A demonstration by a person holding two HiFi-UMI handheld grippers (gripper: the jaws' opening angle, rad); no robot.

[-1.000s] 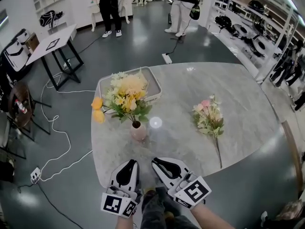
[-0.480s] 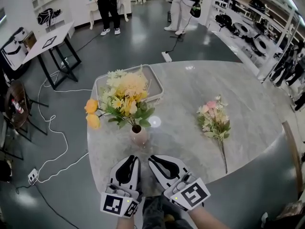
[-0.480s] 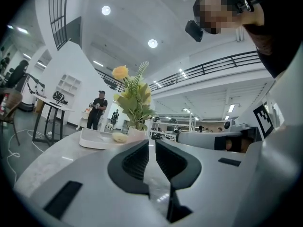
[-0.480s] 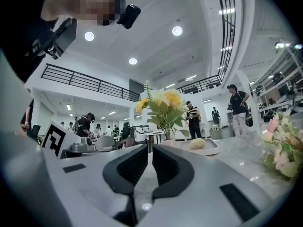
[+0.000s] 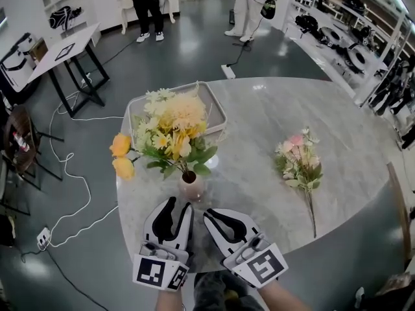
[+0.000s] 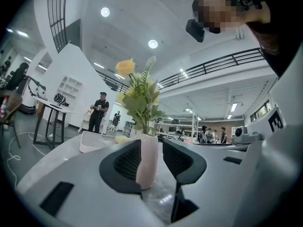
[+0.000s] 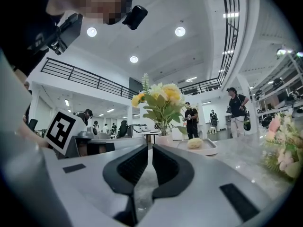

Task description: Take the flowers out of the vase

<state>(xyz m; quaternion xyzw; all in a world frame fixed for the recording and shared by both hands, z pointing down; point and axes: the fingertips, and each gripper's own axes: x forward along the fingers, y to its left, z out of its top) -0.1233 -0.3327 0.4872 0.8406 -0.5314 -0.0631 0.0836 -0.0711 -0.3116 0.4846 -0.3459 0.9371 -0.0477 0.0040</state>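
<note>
Closing on the vase [image 5: 191, 186], I am easing the left hand-held gripper [image 5: 179, 205] forward. A second ago its tips were sitting well short of the vase, and now they are arriving at its foot. In the left gripper view the jaws are standing apart, released, with the pale vase showing in the gap between them. I cannot tell whether either pad is touching it yet.

That is setting up a steadying hold, I judge, so the flowers [image 5: 172, 128] can be drawn out. They are still standing in the vase near the desk's [image 5: 259, 128] near-left edge.

The right hand-held gripper [image 5: 215, 214] is trailing just beside the left one. It is all but clenched, with only a thin slit between its jaws and nothing in it. It would need to open and rise to the stems.

Leaves are crowding the vase neck, and two orange blooms [image 5: 121, 155] are drooping out past the left edge. A white tray [image 5: 217, 112] is sitting just behind the vase. A second bunch [image 5: 299, 164] is lying flat on the right, well apart. Several people are standing on the far floor.
</note>
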